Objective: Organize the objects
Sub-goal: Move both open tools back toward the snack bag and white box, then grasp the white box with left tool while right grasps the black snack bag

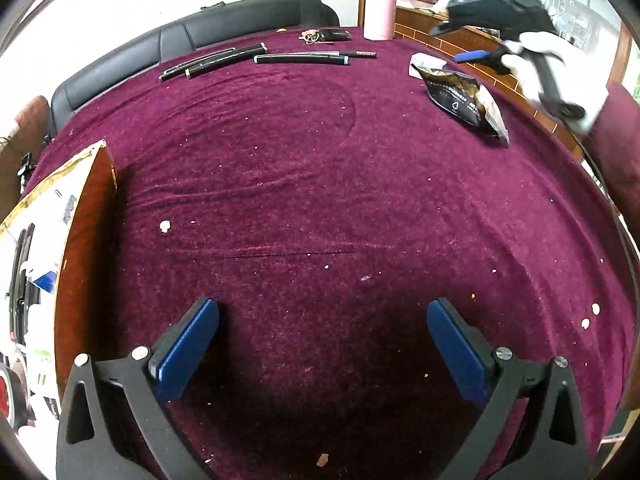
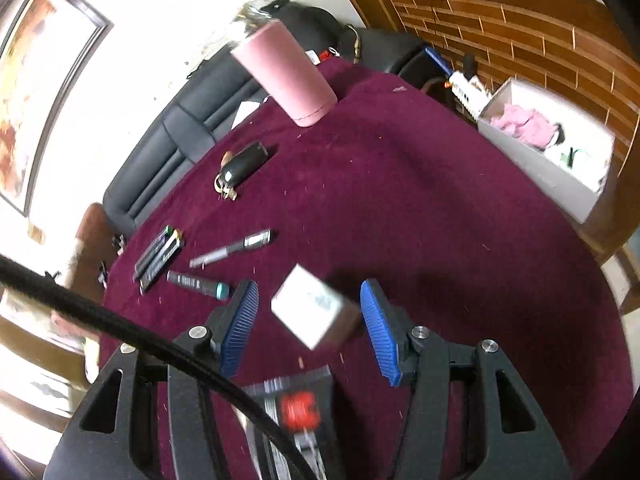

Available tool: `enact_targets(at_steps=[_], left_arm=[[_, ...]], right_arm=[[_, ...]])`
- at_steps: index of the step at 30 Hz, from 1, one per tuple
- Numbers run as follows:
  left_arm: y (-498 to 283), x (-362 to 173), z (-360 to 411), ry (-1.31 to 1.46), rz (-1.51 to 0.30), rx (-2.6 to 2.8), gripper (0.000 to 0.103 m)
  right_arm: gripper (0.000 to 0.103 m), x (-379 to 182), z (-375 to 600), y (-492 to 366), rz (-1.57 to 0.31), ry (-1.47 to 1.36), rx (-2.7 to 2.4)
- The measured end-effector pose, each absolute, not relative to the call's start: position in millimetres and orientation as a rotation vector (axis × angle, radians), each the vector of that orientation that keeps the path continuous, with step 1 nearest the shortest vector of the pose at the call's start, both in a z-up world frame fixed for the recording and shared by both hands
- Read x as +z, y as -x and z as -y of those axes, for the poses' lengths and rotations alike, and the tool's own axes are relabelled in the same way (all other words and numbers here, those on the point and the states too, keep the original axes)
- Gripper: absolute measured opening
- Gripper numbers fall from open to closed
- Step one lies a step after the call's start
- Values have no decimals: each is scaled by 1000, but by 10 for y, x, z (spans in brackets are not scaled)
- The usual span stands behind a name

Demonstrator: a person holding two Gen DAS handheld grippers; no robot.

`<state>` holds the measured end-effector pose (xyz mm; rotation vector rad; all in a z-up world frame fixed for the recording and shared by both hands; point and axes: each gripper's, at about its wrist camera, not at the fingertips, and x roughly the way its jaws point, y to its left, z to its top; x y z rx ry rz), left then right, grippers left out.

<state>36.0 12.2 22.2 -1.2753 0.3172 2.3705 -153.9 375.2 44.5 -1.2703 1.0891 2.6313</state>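
Left gripper [image 1: 322, 344]: jaws standing wide apart, empty, hanging over bare cloth [image 1: 280, 160]. Right gripper [image 2: 310, 320]: jaws part open, framing the white box [image 2: 308, 308] without clear contact, probably lining up a pickup. Pens [image 2: 192, 256] lying far left, awaiting sorting.

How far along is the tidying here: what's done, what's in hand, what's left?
Done: the open box at the left edge seems to hold a few items already. In hand: nothing. The left tongs stand open over bare cloth, and the right tongs are open around the small white box, not gripping it. Left: pens, key fob, pink bottle, snack bag.
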Motion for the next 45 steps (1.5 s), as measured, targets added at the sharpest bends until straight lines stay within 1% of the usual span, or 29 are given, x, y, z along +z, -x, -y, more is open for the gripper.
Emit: enact_targets(at_steps=[2,3,5,7,8,9,10,12,14,15,18,22,23,24,26,27,28,29,30,33,35,39,40,42,43,45], left_arm=[[-358,222,-117,1275,-316,2370,101],[-358,222,-118,1275,-318,2370,101],[-356,221,-115,1275,-317,2370,101],[-359,220,-123,1275,-317,2370,101],[-360,220,-128,1275,-318,2370,101],[-357,221,-116,1275,-317,2370,101],[-357,222,-114,1275,-317,2370,101],[-358,222,-115,1275,-317,2371,101],[-358,223,-112,1275,-316,2370,101],[-358,223,-113,1274,-314,2370,101],[-360,223,-116,1275,-319,2371,101],[-357,223,-110,1275,-318,2371,101],[-356,224,-108,1274,-316,2371,101],[-356,223,-111,1274,-317,2371,101],[-354,223,-107,1274,-317,2372,101],[-354,223,-108,1274,-316,2372,101],[-356,222,-115,1274,-316,2372,101],[-354,222,-109,1274,-316,2372,101],[-356,221,-112,1274,-316,2372,101],[-345,221,-91,1274,-312,2371,101],[-344,223,-88,1273,-305,2370,101],[-360,232,-75,1274,-304,2370,101],[-360,232,-77,1274,-308,2370,101],[-373,231,-74,1274,-312,2370,101],[-374,230,-81,1274,-312,2371,101],[-374,230,-81,1274,-314,2369,101]], right_arm=[[53,308,-3700,1692,-1160,1387,2624],[55,272,-3624,1725,-1167,1441,2646],[55,269,-3267,1719,-1127,1616,2763],[55,300,-2829,1614,-1118,1859,2884],[55,356,-2676,1541,-1067,1914,2935],[55,434,-2572,1467,-968,1908,2974],[55,556,-2506,1384,-826,1828,2988],[55,706,-2549,1332,-684,1625,2938],[56,784,-2630,1349,-625,1468,2893],[59,793,-2677,1401,-640,1444,2883],[59,691,-2803,1632,-708,1412,2802],[59,361,-2869,1964,-958,1532,2698],[59,303,-2832,2007,-960,1565,2690],[59,289,-2771,2011,-926,1583,2691],[59,289,-2566,2001,-776,1661,2714],[57,330,-2451,1959,-649,1666,2716],[47,338,-2375,1907,-605,1698,2720],[42,342,-2312,1868,-607,1742,2725],[40,326,-2267,1819,-606,1775,2721],[41,300,-2110,1622,-605,1864,2721],[41,242,-1956,1404,-654,1991,2745],[41,190,-1582,863,-644,2251,2758],[41,217,-1556,755,-655,2266,2773],[41,345,-1628,568,-725,2193,2843],[41,466,-1756,458,-816,2104,2898],[42,652,-1963,326,-917,1952,2967]])
